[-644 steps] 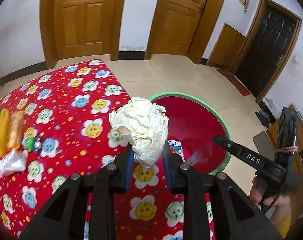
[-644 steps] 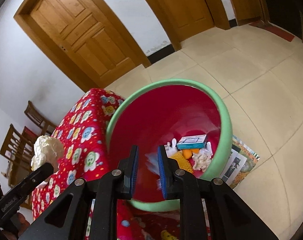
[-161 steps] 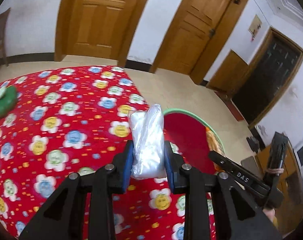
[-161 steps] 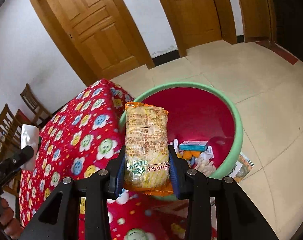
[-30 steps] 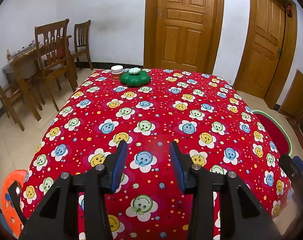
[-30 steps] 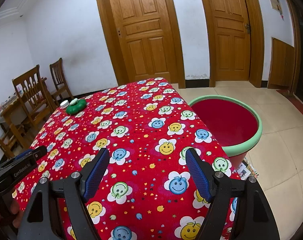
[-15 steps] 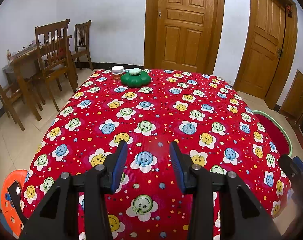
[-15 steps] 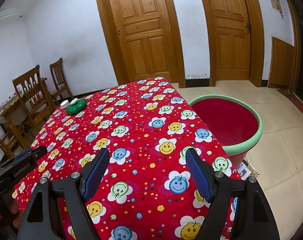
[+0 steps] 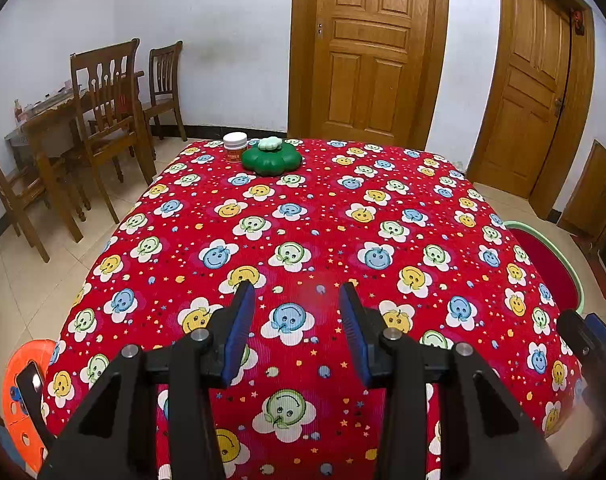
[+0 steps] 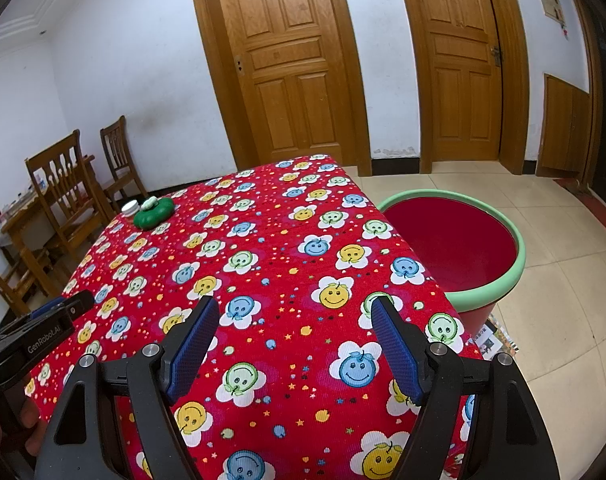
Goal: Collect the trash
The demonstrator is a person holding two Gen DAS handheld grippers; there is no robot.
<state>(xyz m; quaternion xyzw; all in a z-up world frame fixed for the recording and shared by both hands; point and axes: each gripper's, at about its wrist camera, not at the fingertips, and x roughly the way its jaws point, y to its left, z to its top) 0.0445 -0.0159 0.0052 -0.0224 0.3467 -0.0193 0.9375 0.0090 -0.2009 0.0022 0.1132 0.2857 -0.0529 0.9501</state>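
My left gripper (image 9: 295,300) hovers open over the near part of a table with a red smiley-flower cloth (image 9: 323,216), nothing between its blue pads. My right gripper (image 10: 293,312) is open wide over the same cloth (image 10: 263,240), also holding nothing. The red bin with a green rim (image 10: 455,236) stands on the floor past the table's right edge; its rim (image 9: 543,236) shows at the right of the left wrist view. No loose trash lies on the cloth. The left gripper's body shows at the lower left of the right wrist view.
At the far end of the table sit a green flower-shaped container (image 9: 271,158) and a small white jar (image 9: 235,146). Wooden chairs (image 9: 103,120) and a second table stand at the left. An orange stool (image 9: 23,392) is near the table's left corner. Papers (image 10: 491,336) lie by the bin.
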